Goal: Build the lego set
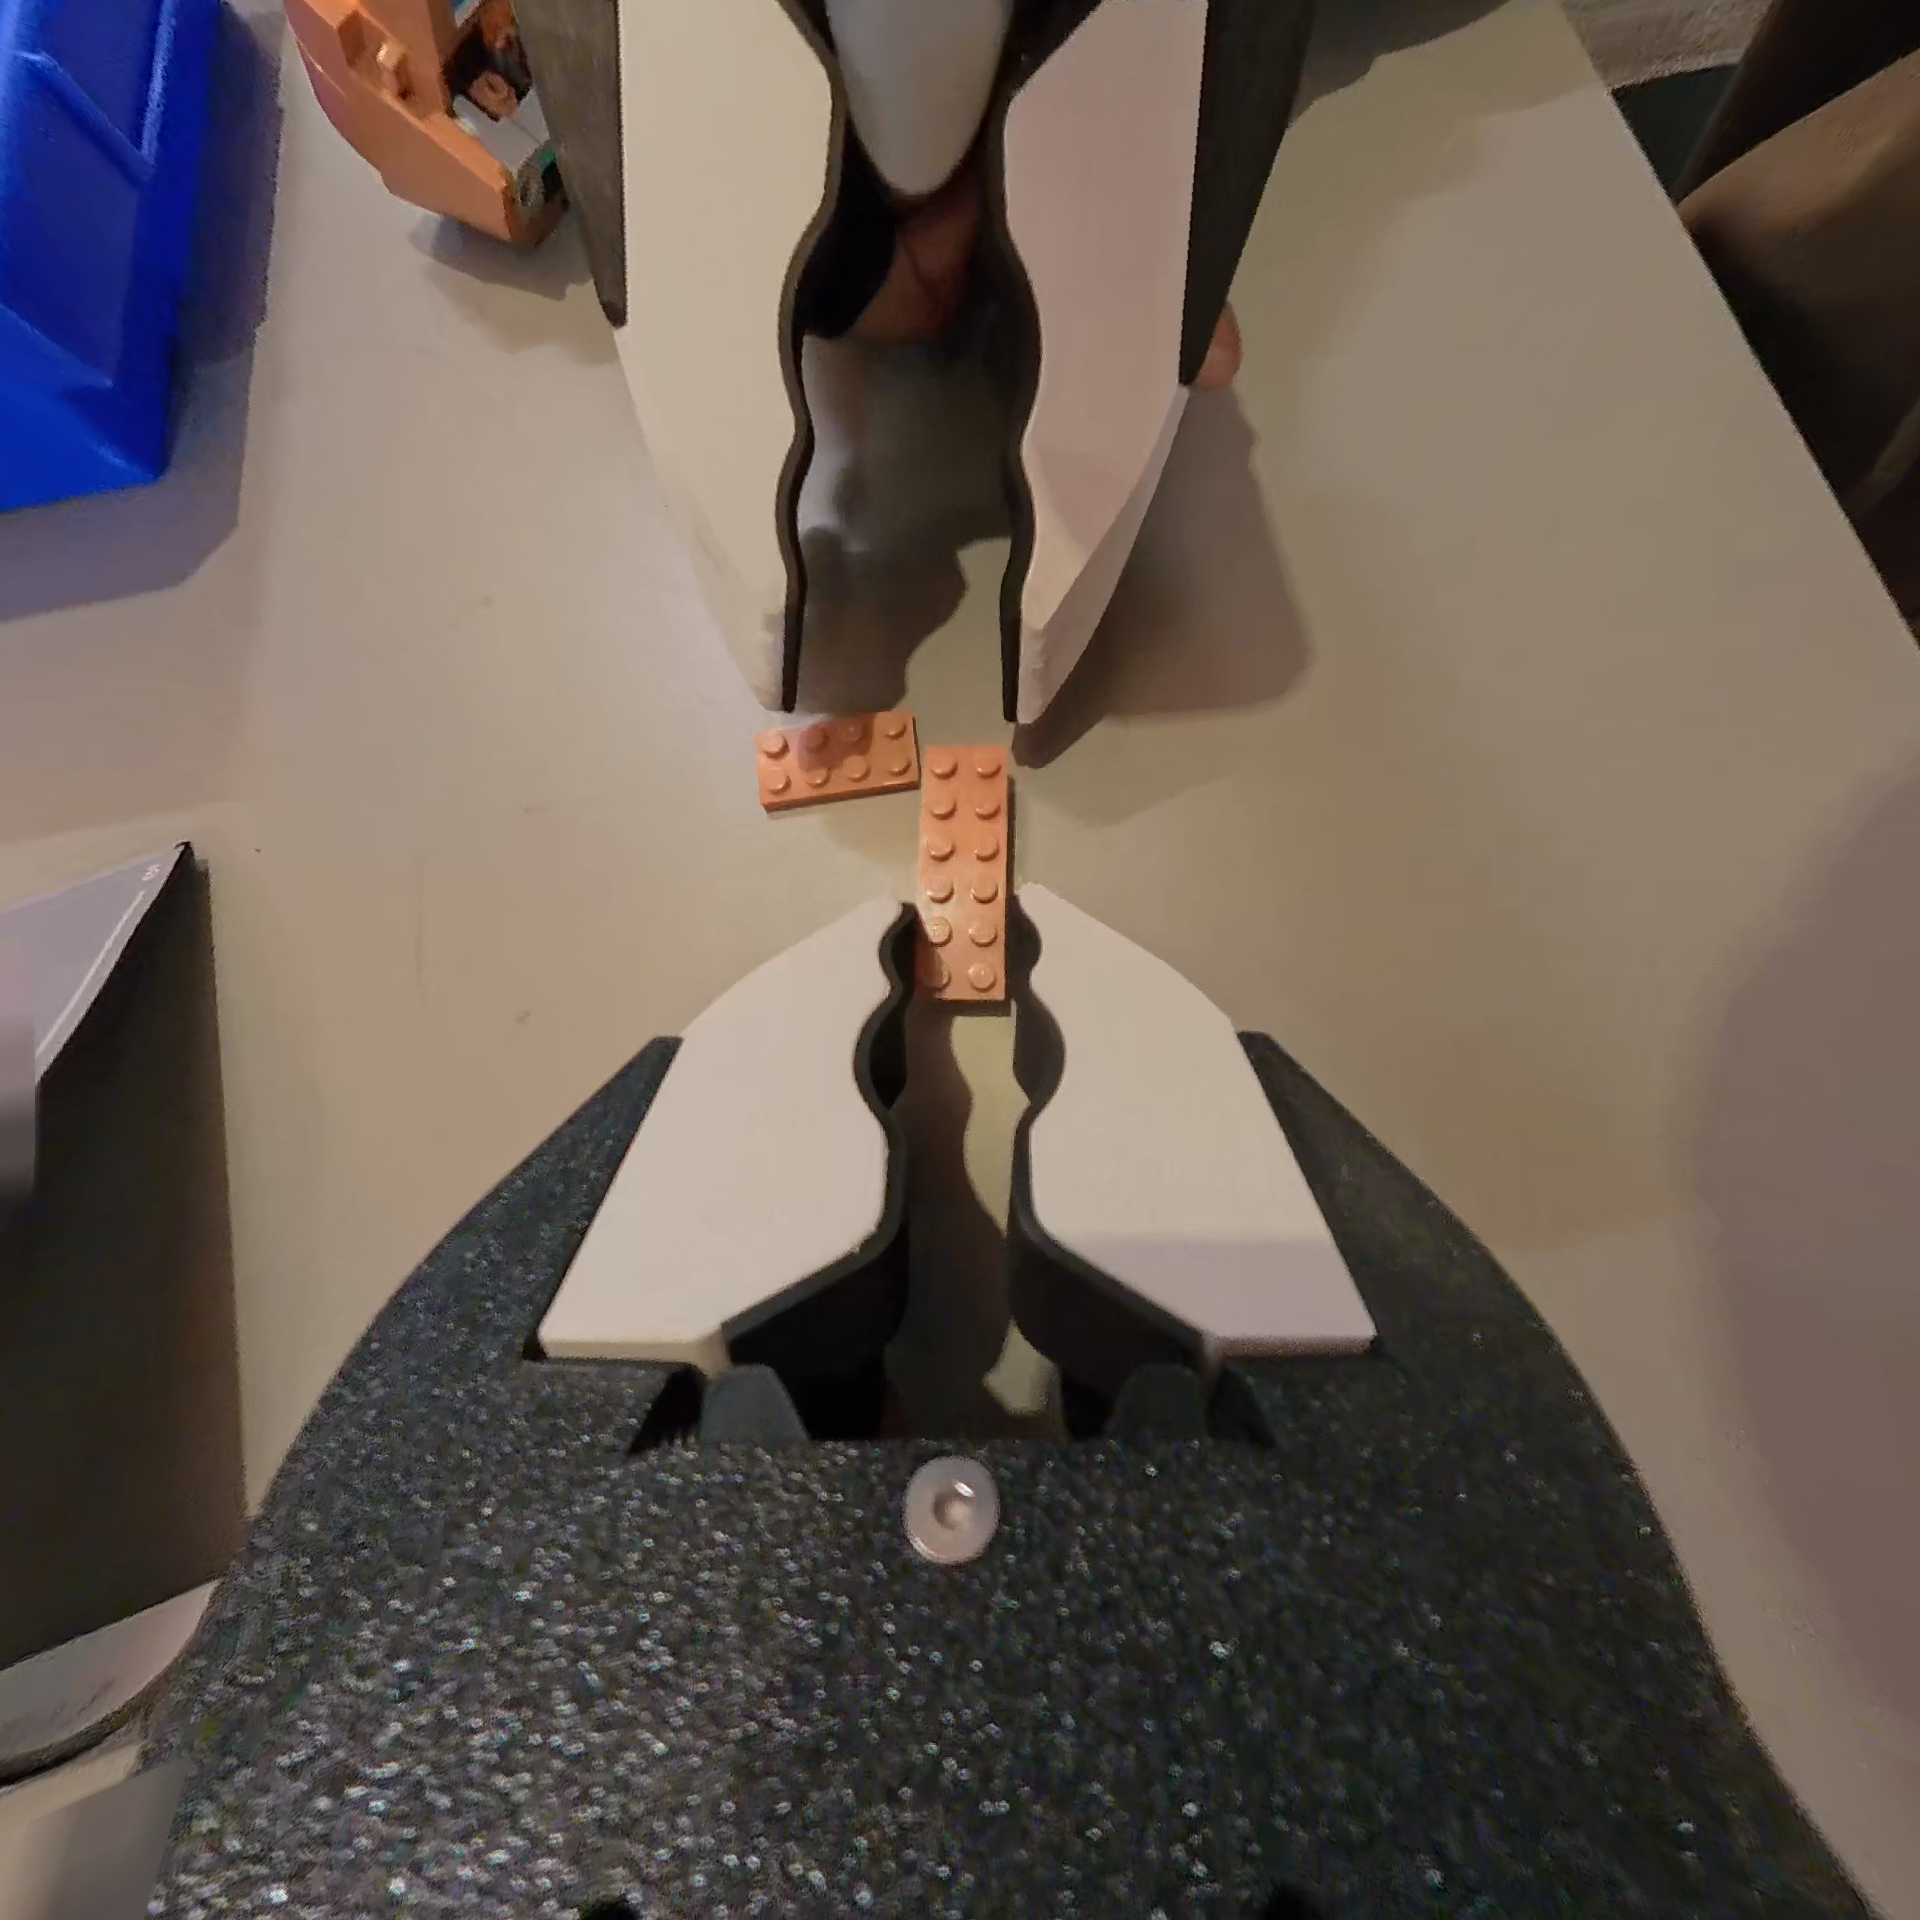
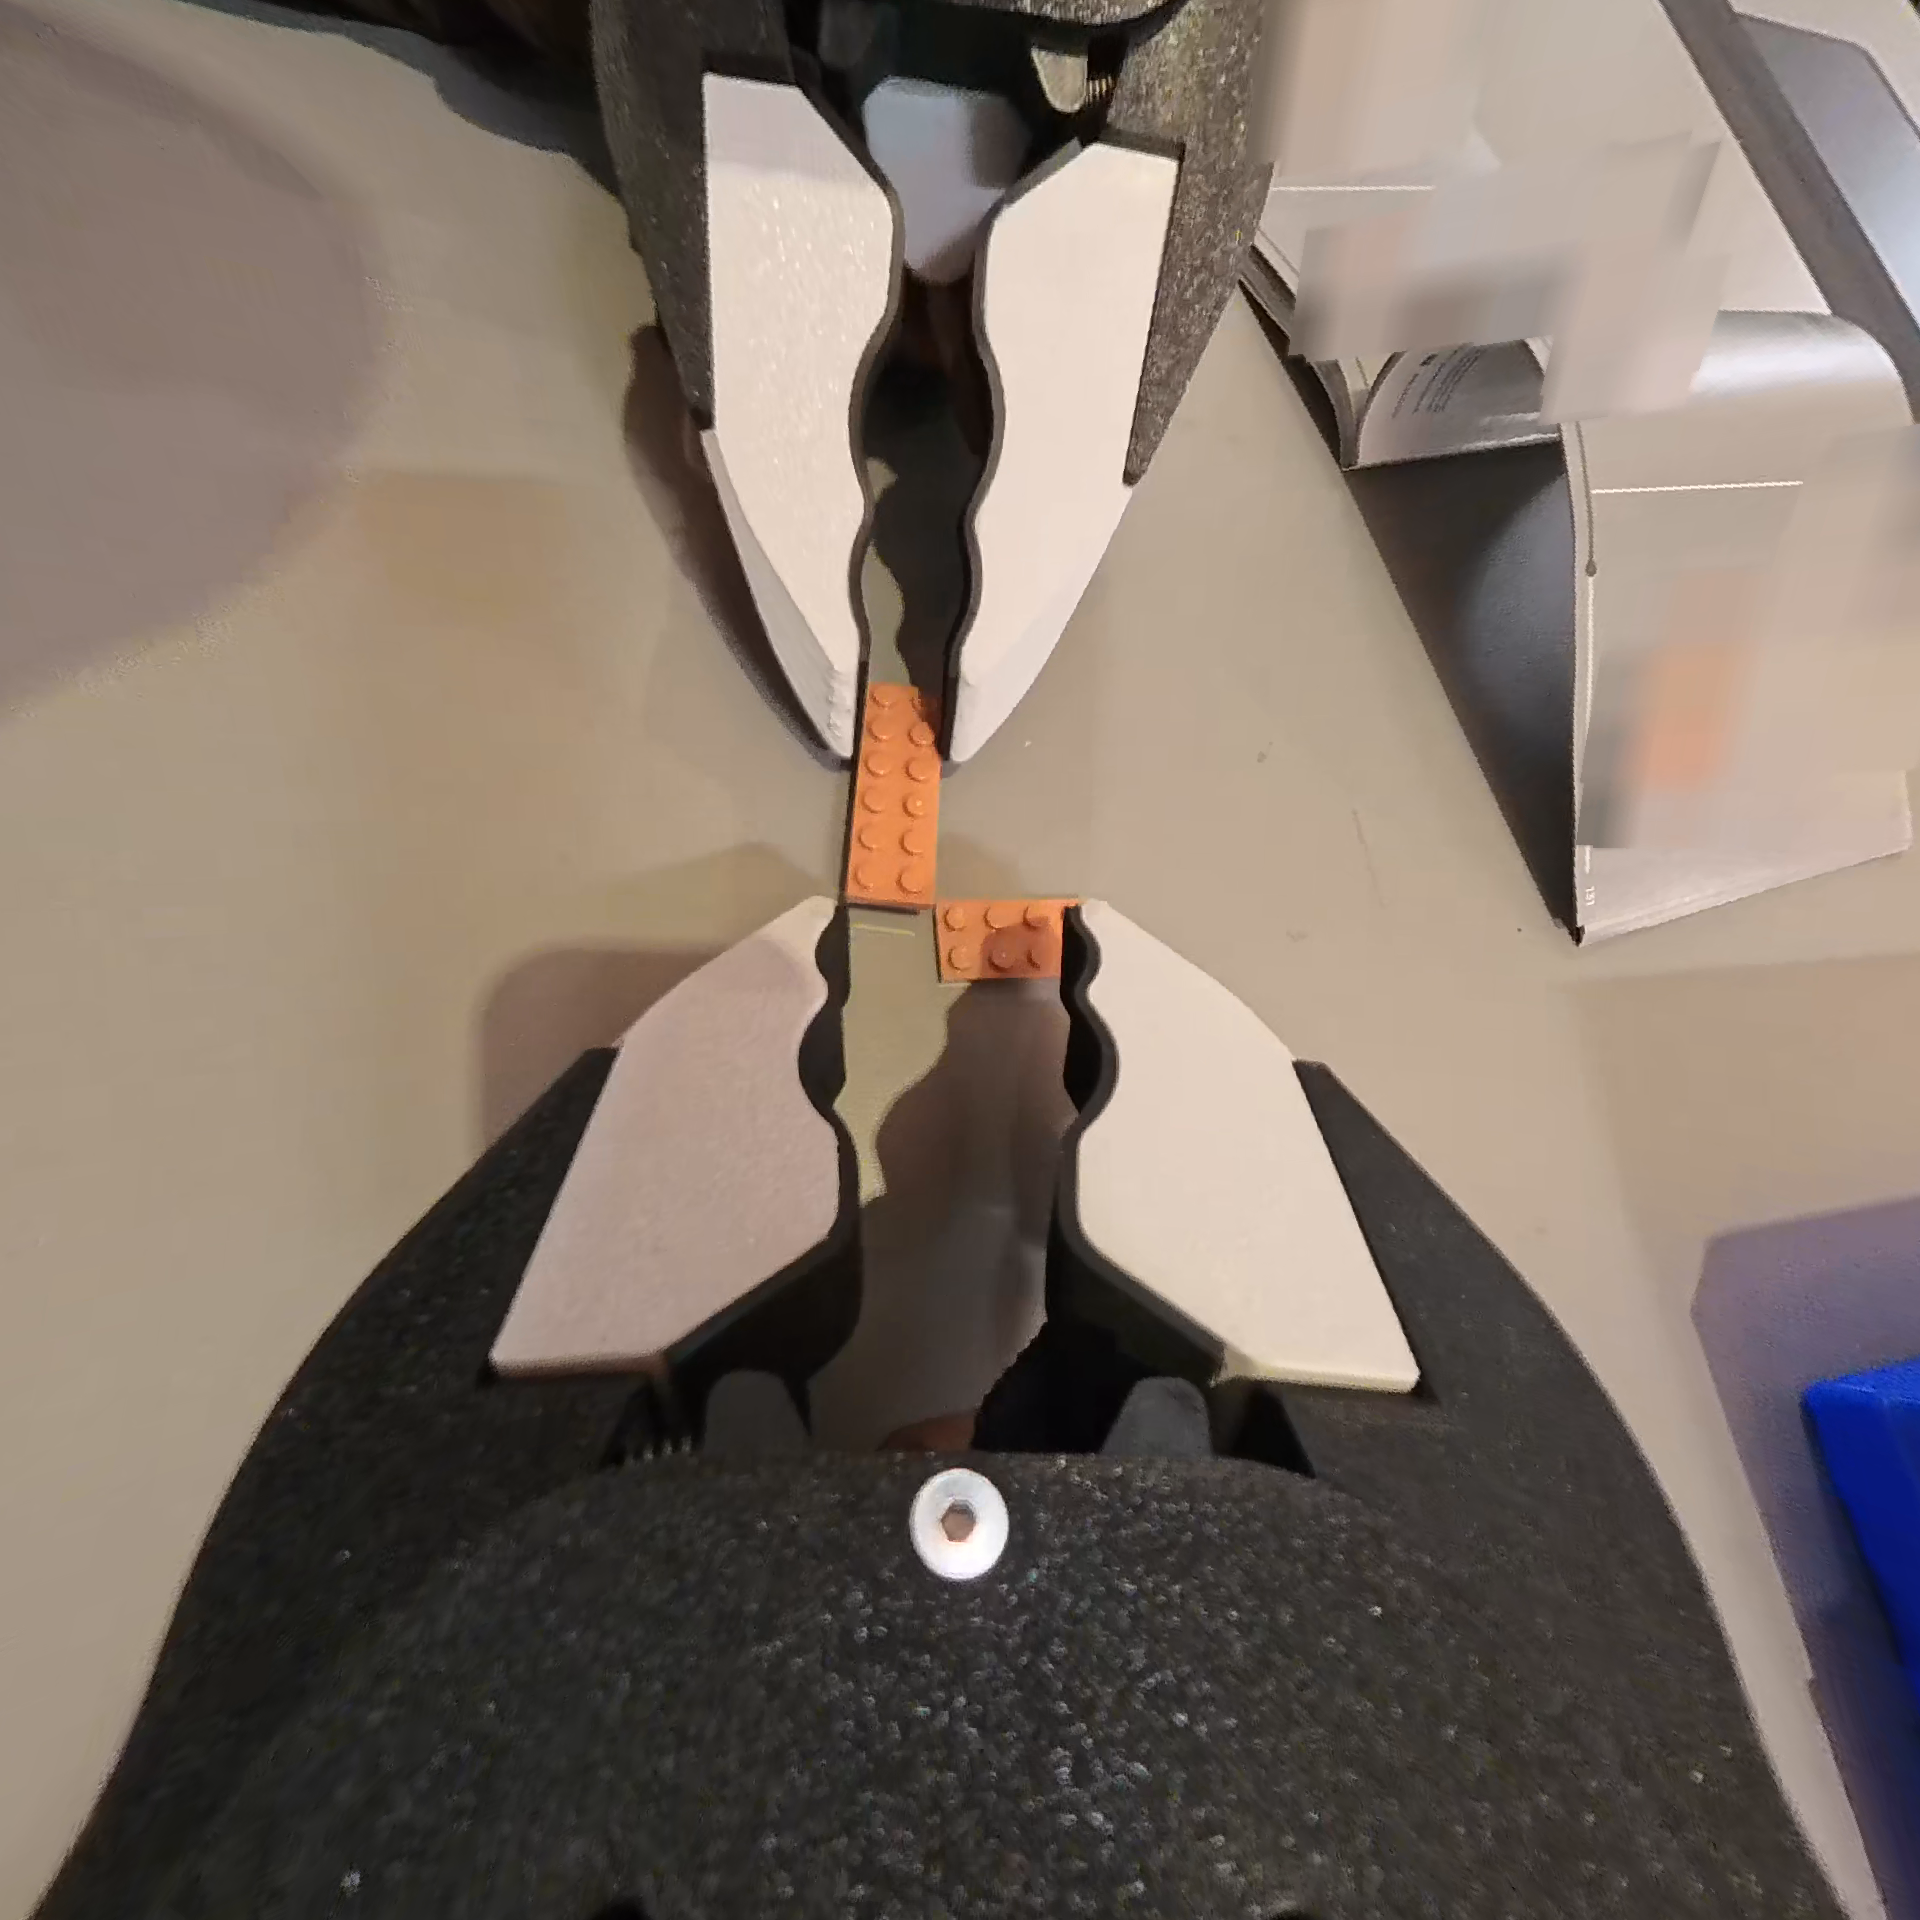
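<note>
The two grippers face each other tip to tip over a pale table, with two orange plates between them.

In the left wrist view, the left gripper fills the bottom of the frame, pointing up the picture and held low over the table. Its jaws stand at a narrow gap, and the near end of the long plate sits between the tips. The plate lies flat, studs up, running lengthwise along the fingers. Whether the pads actually press its sides is hard to tell; the gap looks about as wide as the plate.

The right gripper comes down from the top of that frame, tilted steeply so its tips reach the table just above the plates. Its jaws are set wider. In the right wrist view the same gripper sits at the bottom, with the short plate lying crosswise against the inner edge of its right-hand finger, grasped by neither side.

The short plate lies at a right angle to the long one, its end just beside the long plate's far corner.

A blue bin and a partly built orange model sit in the upper left of the left view. A booklet lies open at the upper right of the right view.
</note>
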{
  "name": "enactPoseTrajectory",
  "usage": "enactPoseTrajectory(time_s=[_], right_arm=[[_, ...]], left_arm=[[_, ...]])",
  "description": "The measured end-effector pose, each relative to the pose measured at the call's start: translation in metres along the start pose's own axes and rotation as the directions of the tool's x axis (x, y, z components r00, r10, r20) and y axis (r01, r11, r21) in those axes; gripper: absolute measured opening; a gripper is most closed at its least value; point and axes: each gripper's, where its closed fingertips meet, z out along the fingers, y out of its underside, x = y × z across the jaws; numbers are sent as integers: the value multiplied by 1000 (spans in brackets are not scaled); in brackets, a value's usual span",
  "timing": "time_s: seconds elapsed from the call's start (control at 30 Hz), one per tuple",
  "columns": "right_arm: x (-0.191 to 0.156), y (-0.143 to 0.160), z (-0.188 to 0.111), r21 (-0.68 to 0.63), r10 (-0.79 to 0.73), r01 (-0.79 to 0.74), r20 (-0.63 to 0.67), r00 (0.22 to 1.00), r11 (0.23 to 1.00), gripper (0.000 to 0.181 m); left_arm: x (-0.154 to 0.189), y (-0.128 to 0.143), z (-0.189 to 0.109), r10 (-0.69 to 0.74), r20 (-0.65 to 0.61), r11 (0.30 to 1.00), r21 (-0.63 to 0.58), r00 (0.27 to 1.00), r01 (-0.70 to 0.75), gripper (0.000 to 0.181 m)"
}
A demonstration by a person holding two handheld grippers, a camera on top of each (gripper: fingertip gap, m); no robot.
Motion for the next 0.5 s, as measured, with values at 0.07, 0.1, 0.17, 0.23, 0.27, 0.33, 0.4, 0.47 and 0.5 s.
enactPoseTrajectory(time_s=[0.07,0.1,0.17,0.23,0.27,0.33,0.4,0.47,0.5], right_arm=[[0,-1,-1,12,1,-1,0,1000,1000,39],[1,-2,-1,20,5,-5,0,1000,1000,39],[3,-6,-3,45,22,-22,-1,1000,999,39],[7,-10,-5,81,56,-55,-10,998,995,39],[9,-14,-7,104,79,-76,-17,997,992,39],[18,-20,-11,151,132,-124,-43,990,981,39],[28,-24,-15,193,200,-183,-75,977,964,38],[36,-28,-17,234,287,-262,-79,955,936,37],[38,-30,-18,256,337,-311,-60,940,915,35]], left_arm=[[-1,-1,-2,-2,7,1000,6,1000,2,16],[-2,-3,-4,-6,11,1000,12,1000,6,16],[-5,-5,-8,-18,29,1000,23,999,17,16],[-10,-8,-15,-42,56,998,50,998,39,16],[-15,-10,-19,-68,77,996,68,995,63,16],[-28,-14,-28,-137,141,986,113,980,121,16],[-42,-15,-36,-213,209,970,163,954,181,16],[-57,-14,-42,-285,299,951,208,911,230,16],[-64,-12,-44,-321,346,940,228,882,253,16]])
